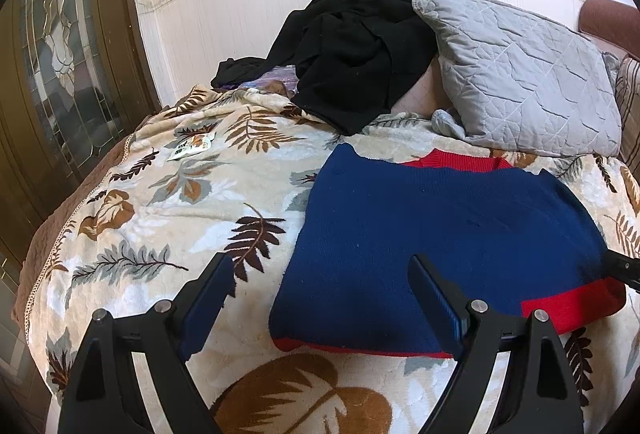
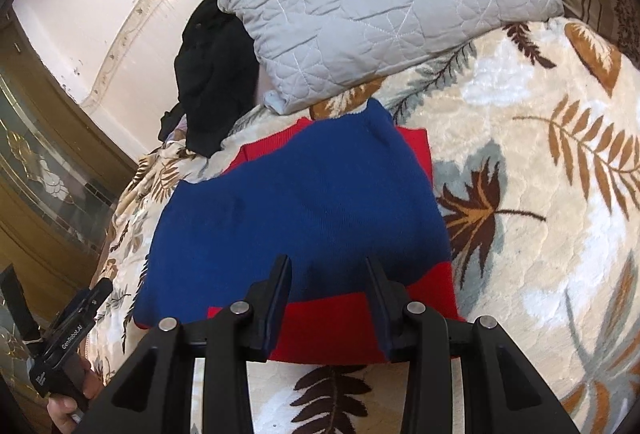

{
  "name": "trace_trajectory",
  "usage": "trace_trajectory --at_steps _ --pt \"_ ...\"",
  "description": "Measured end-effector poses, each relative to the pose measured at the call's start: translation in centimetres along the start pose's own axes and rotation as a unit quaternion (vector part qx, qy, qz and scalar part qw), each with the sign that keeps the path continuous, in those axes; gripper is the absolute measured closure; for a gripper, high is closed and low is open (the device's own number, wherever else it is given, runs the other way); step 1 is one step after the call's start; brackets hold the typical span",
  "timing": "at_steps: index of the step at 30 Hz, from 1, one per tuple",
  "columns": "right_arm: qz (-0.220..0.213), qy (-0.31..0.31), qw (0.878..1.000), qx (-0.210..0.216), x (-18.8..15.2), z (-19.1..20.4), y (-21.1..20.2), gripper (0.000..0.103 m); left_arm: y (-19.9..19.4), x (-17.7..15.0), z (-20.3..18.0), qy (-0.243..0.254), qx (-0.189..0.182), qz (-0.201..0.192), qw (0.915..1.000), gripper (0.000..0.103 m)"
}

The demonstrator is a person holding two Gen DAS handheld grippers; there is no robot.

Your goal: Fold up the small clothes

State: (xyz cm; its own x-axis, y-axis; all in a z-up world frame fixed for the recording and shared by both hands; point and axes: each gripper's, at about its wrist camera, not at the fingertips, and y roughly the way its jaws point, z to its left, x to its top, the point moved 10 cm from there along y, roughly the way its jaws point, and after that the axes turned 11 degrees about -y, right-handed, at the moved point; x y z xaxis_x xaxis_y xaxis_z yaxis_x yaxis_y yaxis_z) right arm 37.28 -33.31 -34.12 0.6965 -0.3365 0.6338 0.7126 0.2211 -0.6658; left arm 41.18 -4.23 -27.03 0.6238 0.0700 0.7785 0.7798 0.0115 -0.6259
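Note:
A blue knitted sweater [image 1: 440, 234] with red hem and red collar lies flat and folded on the leaf-patterned blanket [image 1: 160, 201]. My left gripper [image 1: 320, 262] hovers open and wide over the sweater's near left corner, with nothing between its fingers. In the right wrist view the sweater [image 2: 300, 201] fills the middle. My right gripper [image 2: 326, 262] stands partly open above the red hem [image 2: 332, 322] at the near edge, and the fabric lies flat under the gap, not pinched. A hand holds the left gripper [image 2: 80, 314] at the lower left. The right gripper's tip [image 1: 624, 268] shows at the sweater's right edge.
A grey quilted pillow [image 1: 520, 73] and a heap of black clothes [image 1: 352, 49] lie at the back against the white wall. A small packet [image 1: 192, 145] rests on the blanket at the left. A wooden door with patterned glass [image 1: 60, 53] stands beyond the bed's left edge.

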Motion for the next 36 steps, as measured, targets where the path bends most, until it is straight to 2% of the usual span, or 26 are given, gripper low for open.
trace_trajectory --at_steps 7,11,14,18,20,23,26,28,30,33,36 --pt "0.013 0.007 1.0 0.004 -0.6 0.0 0.6 0.062 0.3 -0.1 0.0 0.003 0.004 0.002 1.0 0.014" --pt "0.017 0.013 1.0 -0.001 -0.9 -0.4 0.8 0.062 1.5 -0.7 0.1 0.01 0.01 0.018 0.9997 0.014" --pt "0.035 0.025 0.999 -0.001 -1.4 -0.9 1.4 0.062 4.2 -2.2 0.4 0.017 0.02 0.072 0.9971 0.014" --pt "0.025 0.036 0.999 0.009 -1.0 -1.1 0.8 0.061 7.6 -4.5 1.6 0.003 0.033 0.146 0.9888 0.014" --pt "0.008 0.04 0.999 0.011 -0.5 -1.2 0.1 0.058 8.4 -5.0 1.7 -0.002 0.029 0.16 0.9868 0.014" --pt "-0.002 0.051 0.999 0.007 -0.2 -1.8 -0.2 0.045 9.7 -5.6 1.5 -0.013 0.02 0.178 0.9837 0.009" --pt "0.034 0.062 0.997 0.012 -1.2 -2.4 1.2 0.044 9.6 -5.5 2.0 -0.037 0.011 0.193 0.9805 0.008" --pt "0.047 0.074 0.996 0.018 -1.7 -2.6 1.7 0.044 9.0 -5.1 2.6 -0.051 0.009 0.189 0.9805 0.008" --pt "0.034 0.072 0.997 0.023 -1.3 -2.4 1.1 0.044 8.0 -4.9 3.2 -0.06 0.01 0.184 0.9811 0.008" --pt "0.01 0.062 0.997 0.039 -0.6 -1.7 -0.3 0.044 6.0 -4.9 3.7 -0.081 -0.009 0.178 0.9806 0.008" --pt "-0.008 0.066 0.996 0.059 -0.5 -1.0 -1.4 0.044 4.2 -4.5 4.0 -0.081 -0.012 0.159 0.9839 0.008"
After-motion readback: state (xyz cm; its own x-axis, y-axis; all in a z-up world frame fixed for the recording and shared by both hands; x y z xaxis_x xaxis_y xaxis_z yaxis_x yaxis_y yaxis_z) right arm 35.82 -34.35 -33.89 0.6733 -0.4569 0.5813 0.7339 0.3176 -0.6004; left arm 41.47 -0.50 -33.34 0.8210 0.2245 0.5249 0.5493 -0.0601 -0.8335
